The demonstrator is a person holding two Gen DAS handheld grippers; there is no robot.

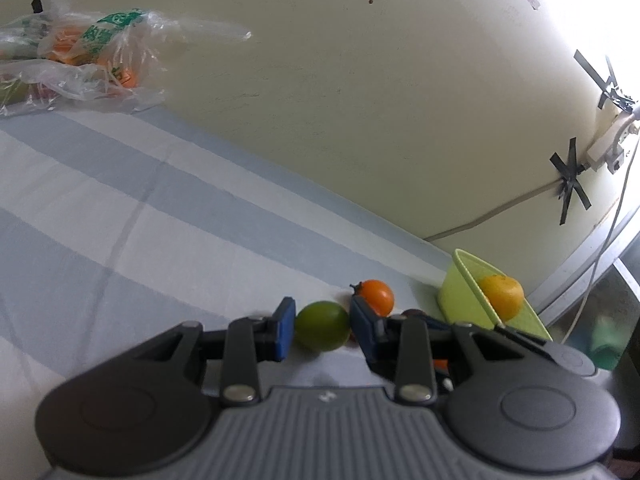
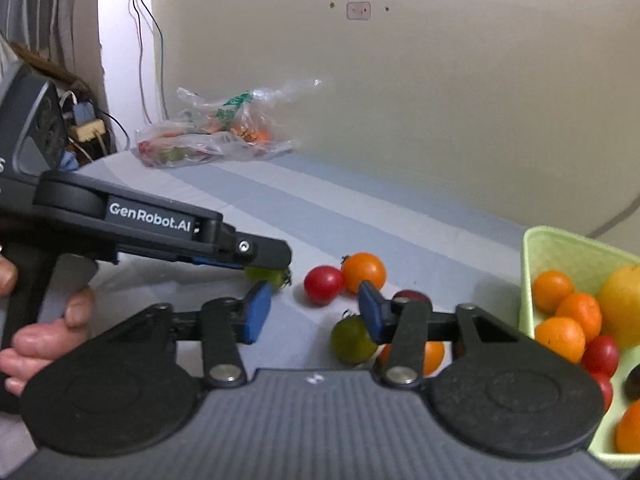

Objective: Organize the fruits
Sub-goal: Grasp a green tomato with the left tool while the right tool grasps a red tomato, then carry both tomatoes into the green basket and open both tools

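left gripper (image 1: pixel 322 330) clamped on green tomato (image 1: pixel 322 330) just above the striped cloth (image 1: pixel 120 208). its side reads "genrobot.ai". right gripper (image 2: pixel 310 310) apart, nothing between. green basket (image 2: pixel 560 256) at right holds fruit.

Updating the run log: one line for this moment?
left hand-held gripper: shut on green tomato | right hand-held gripper: open | green basket: partly filled

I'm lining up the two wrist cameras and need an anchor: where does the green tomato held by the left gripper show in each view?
Left wrist: green tomato, low centre, clamped between the left gripper's blue pads.
Right wrist: mostly hidden under the left gripper's fingers, a green sliver left of centre.
Shared landmark: the yellow-green basket at the right in both.
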